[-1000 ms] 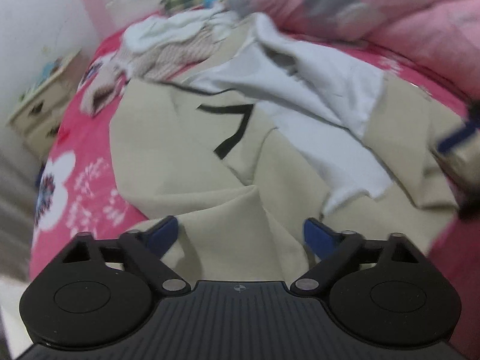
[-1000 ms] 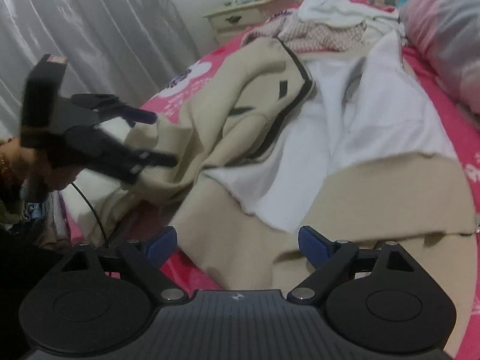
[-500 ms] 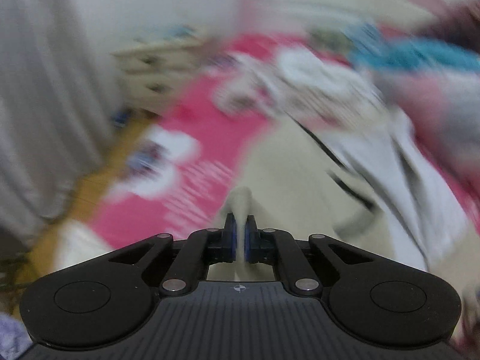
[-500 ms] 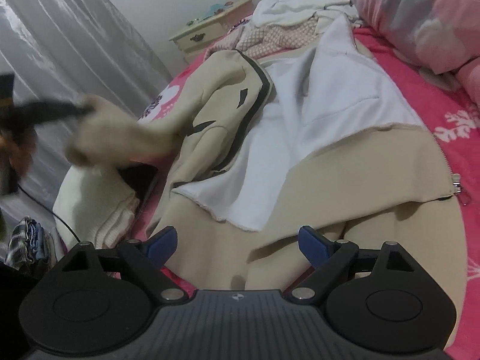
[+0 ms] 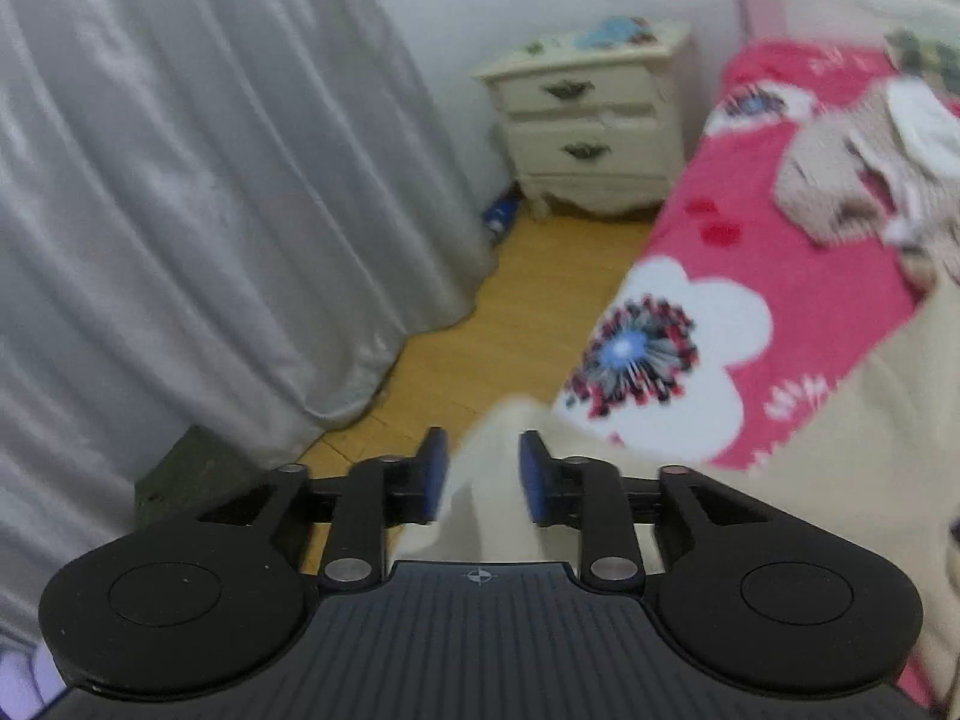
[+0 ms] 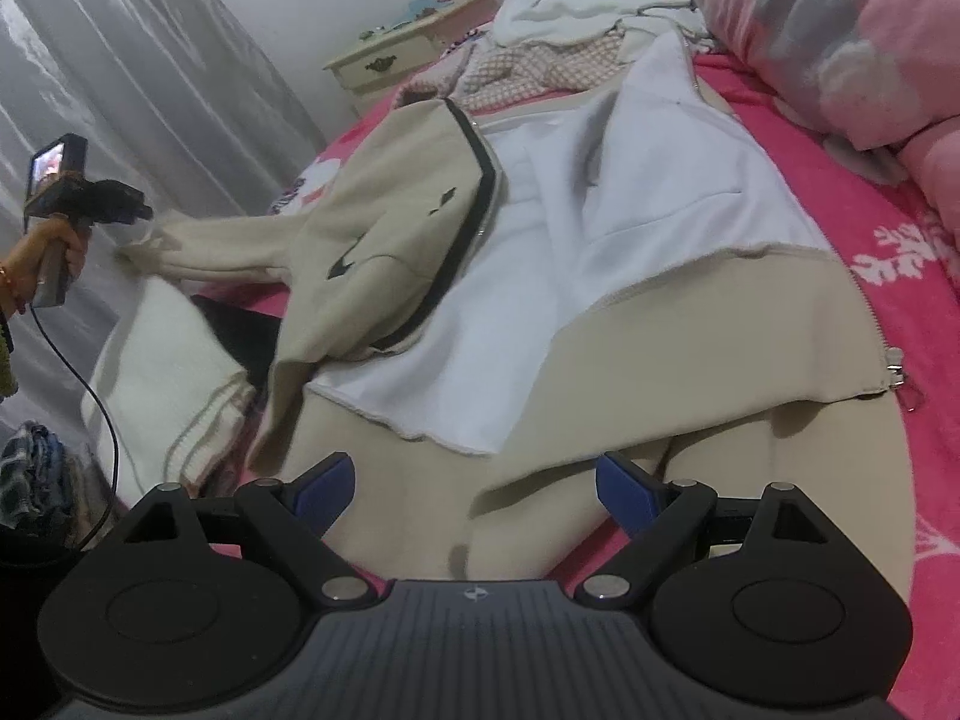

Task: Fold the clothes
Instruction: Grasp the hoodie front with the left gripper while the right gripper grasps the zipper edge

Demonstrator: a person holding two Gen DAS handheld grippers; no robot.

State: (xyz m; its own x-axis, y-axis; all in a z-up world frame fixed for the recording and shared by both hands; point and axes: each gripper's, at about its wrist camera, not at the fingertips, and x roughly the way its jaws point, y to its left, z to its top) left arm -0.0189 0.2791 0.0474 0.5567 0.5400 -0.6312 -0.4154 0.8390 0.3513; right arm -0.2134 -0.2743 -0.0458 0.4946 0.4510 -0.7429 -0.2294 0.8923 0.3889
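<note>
We judge the folding barely begun: the beige jacket (image 6: 600, 360) lies open on the bed (image 6: 900, 228), white lining up, 1 front panel flipped over, and its sleeve (image 6: 204, 252) is stretched out past the bed's edge. Our left gripper (image 5: 483, 471) has that sleeve's cuff between its jaws, which are opening, so the pads look clear of the cloth. Our right gripper (image 6: 474, 480) hangs wide and empty over the hem. Sleeves, sides and final fold all remain. More clothes (image 6: 540, 42) are heaped toward the headboard; a grey curtain (image 5: 180, 180), cream nightstand (image 5: 594, 126) and wooden floor (image 5: 510, 330) flank the pink flowered bedspread.
</note>
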